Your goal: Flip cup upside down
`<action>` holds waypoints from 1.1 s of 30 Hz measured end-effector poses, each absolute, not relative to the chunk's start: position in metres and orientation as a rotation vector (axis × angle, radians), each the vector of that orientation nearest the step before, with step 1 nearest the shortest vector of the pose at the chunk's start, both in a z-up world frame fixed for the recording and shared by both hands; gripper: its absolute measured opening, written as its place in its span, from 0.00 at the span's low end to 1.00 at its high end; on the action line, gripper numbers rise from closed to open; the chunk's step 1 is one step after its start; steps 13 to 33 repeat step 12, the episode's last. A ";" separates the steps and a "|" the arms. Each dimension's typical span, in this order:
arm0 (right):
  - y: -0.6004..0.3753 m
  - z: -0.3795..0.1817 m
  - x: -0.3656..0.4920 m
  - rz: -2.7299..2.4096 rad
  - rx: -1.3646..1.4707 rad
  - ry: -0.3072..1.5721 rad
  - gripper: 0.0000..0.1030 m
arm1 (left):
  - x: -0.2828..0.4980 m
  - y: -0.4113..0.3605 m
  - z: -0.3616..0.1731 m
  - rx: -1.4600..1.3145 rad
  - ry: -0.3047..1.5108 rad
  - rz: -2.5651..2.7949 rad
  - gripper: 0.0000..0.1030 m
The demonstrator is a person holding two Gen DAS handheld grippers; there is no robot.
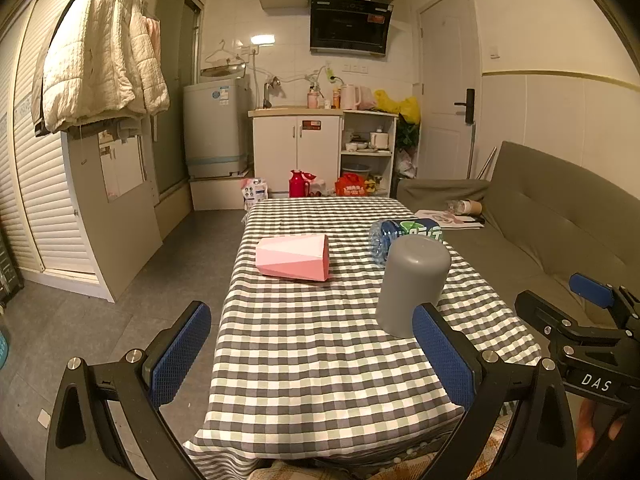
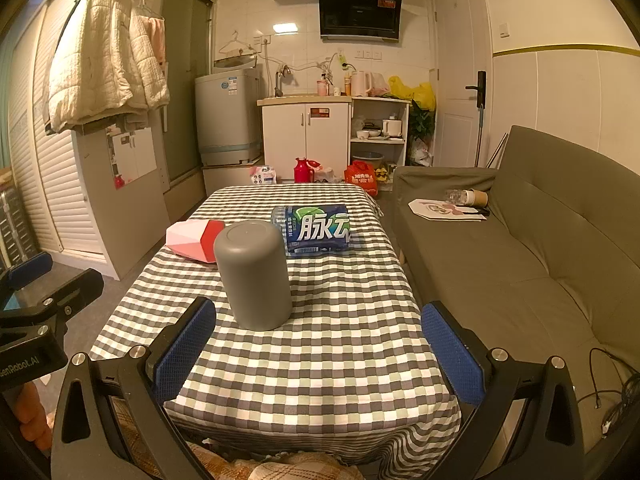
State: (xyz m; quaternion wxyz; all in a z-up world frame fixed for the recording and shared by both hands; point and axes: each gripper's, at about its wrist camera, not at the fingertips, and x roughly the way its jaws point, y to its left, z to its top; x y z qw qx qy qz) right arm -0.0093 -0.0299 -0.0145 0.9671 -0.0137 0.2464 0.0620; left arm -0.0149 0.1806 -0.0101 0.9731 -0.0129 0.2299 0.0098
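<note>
A grey cup stands upside down on the checked tablecloth, its closed base up; it also shows in the right wrist view. My left gripper is open and empty, held back from the cup, which is just beyond its right finger. My right gripper is open and empty, short of the cup, which stands ahead toward its left finger. Each gripper shows at the edge of the other's view.
A pink faceted cup lies on its side on the table, left of the grey cup. A blue-labelled water bottle lies on its side behind it. A grey-green sofa runs along the right; floor lies to the left.
</note>
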 end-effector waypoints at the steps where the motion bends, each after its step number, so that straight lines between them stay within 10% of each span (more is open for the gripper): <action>1: -0.030 -0.014 -0.009 0.125 -0.029 0.498 1.00 | -0.015 0.181 -0.010 -0.026 0.464 0.019 1.00; 33: -0.030 -0.015 -0.009 0.125 -0.030 0.499 1.00 | -0.015 0.180 -0.009 -0.022 0.462 0.012 1.00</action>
